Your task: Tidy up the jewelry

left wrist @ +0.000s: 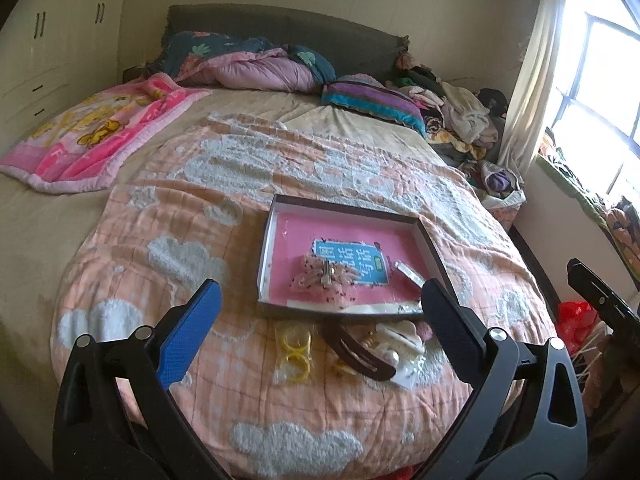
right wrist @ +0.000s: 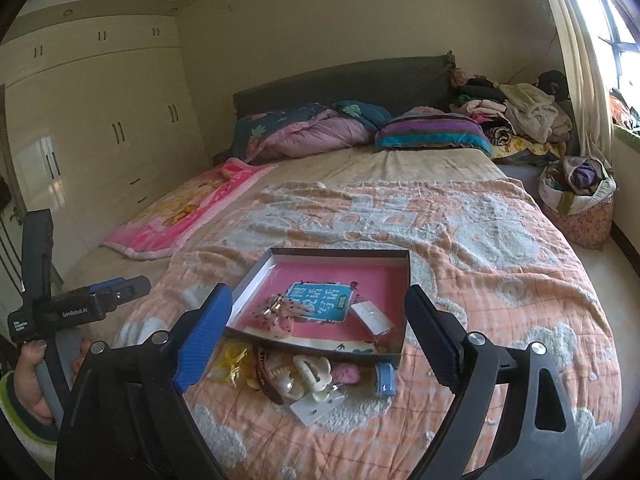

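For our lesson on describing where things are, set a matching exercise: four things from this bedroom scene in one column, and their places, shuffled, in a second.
Things:
1. pink bow clip
2. yellow rings
3. striped pillow
4. pink cartoon blanket

Places:
A. on the orange quilt, just outside the box
B. at the head of the bed
C. inside the shallow box
D. along the bed's wardrobe side

Pairs: 1-C, 2-A, 3-B, 4-D
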A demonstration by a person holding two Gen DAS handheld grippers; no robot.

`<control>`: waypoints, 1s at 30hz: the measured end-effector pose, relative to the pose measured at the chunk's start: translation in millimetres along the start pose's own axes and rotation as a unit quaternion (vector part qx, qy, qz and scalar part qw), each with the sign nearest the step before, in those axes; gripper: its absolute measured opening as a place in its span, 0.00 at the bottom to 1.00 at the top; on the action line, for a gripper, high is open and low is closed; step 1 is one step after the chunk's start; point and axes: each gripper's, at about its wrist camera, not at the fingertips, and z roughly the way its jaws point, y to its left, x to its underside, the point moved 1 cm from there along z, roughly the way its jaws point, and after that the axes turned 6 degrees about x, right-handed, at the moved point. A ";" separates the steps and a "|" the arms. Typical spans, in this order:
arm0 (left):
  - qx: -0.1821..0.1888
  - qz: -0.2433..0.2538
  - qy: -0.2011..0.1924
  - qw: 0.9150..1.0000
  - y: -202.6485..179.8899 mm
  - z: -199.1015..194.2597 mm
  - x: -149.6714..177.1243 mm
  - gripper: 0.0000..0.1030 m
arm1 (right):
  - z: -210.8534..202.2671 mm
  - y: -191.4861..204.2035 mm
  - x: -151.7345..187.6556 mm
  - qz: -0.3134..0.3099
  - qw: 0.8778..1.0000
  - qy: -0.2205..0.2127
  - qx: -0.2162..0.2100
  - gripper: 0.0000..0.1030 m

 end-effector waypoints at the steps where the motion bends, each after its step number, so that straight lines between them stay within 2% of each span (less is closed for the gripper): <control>1: -0.001 0.001 0.001 1.000 -0.8 -0.9 2.8 0.91 | -1.4 0.8 1.9 -0.001 1.000 0.000 -0.001 0.84; 15: -0.010 0.030 0.031 0.999 -11.5 -2.2 37.6 0.91 | -12.0 8.3 38.4 -0.022 0.999 0.024 -0.001 0.84; 25: -0.010 0.028 0.052 0.998 -11.5 5.5 56.9 0.91 | -7.6 6.8 65.6 -0.026 0.998 0.051 0.001 0.84; 30: 0.000 0.019 0.076 0.997 -12.0 18.1 70.1 0.91 | -0.9 4.3 80.3 -0.032 0.997 0.069 0.003 0.84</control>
